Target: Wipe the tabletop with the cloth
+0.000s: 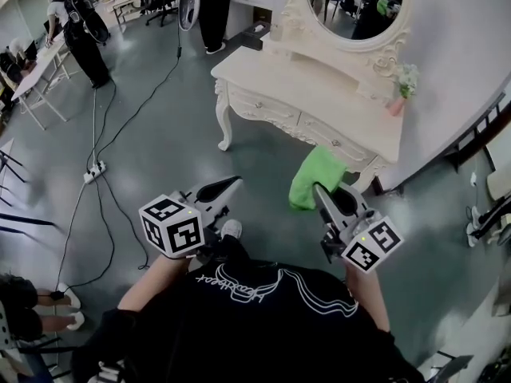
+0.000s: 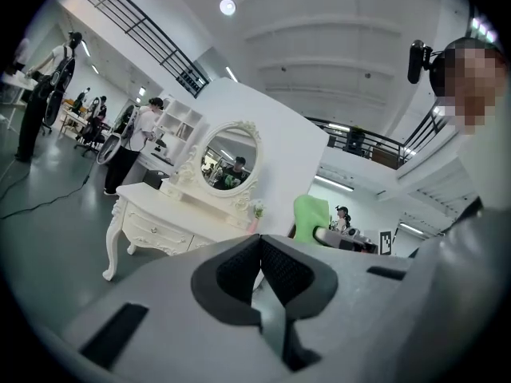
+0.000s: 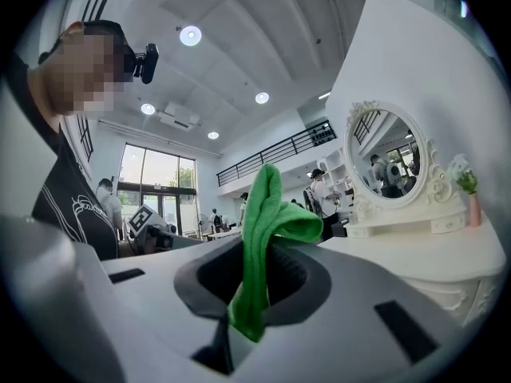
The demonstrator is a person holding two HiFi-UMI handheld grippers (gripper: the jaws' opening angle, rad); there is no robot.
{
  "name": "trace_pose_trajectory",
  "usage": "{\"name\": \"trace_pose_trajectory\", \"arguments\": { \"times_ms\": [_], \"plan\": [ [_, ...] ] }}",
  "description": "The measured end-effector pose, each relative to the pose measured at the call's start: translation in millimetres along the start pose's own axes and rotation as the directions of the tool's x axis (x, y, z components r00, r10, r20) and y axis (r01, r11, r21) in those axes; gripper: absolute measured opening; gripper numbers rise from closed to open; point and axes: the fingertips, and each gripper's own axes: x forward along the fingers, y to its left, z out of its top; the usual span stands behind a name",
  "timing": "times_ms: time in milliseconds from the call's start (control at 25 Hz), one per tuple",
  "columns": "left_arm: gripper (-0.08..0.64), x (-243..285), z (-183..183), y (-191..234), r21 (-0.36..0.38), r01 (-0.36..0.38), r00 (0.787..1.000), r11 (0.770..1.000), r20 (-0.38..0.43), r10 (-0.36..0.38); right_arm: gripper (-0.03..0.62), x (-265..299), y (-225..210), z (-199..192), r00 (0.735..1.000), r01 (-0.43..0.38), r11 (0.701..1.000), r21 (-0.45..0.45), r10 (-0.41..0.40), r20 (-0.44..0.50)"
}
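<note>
Green cloth (image 1: pixel 316 178) clamped in right gripper (image 1: pixel 322 191), short of white tabletop (image 1: pixel 319 94).
Cloth hangs just off the table's near front edge. Tabletop lies farther ahead, its length running far-left to near-right, so the right gripper is nearer. Left gripper (image 1: pixel 231 183) is near-left, jaws together and empty. Mirror (image 1: pixel 351 6) and flower vase (image 1: pixel 399 102) crowd the far-right side.

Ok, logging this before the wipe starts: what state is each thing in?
Green cloth: clamped, hanging loose.
Right gripper: shut on the green cloth.
Left gripper: shut, empty.
Dressing table: drawers shut.
Flower vase: upright on the tabletop.
</note>
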Motion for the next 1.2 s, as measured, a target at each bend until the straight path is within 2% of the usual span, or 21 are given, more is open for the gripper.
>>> {"name": "trace_pose_trajectory", "arguments": {
  "times_ms": [160,360,880,1200],
  "plan": [
    [0.004,22.4,5.6,30.3,-0.031,0.004,1.0,1.0,-0.015,-0.004,0.052,27.5,-24.7,-8.2,1.0,-0.002,1.0,0.015,0.002,-0.028],
    [0.003,55.1,29.9,81.3,-0.046,0.002,1.0,0.999,-0.026,-0.004,0.052,75.9,-66.0,-5.3,0.999,0.011,0.999,0.035,-0.01,-0.031],
    [0.003,162.4,97.6,253.4,-0.12,0.024,0.99,0.992,-0.133,-0.04,0.054,235.5,-193.4,-22.1,0.99,0.111,0.984,0.142,-0.096,-0.105],
    [0.005,203.7,114.3,363.2,-0.144,-0.006,0.98,0.99,-0.196,-0.023,0.054,335.0,-255.9,-52.0,0.977,0.154,0.97,0.186,-0.122,-0.173]
  ]
}}
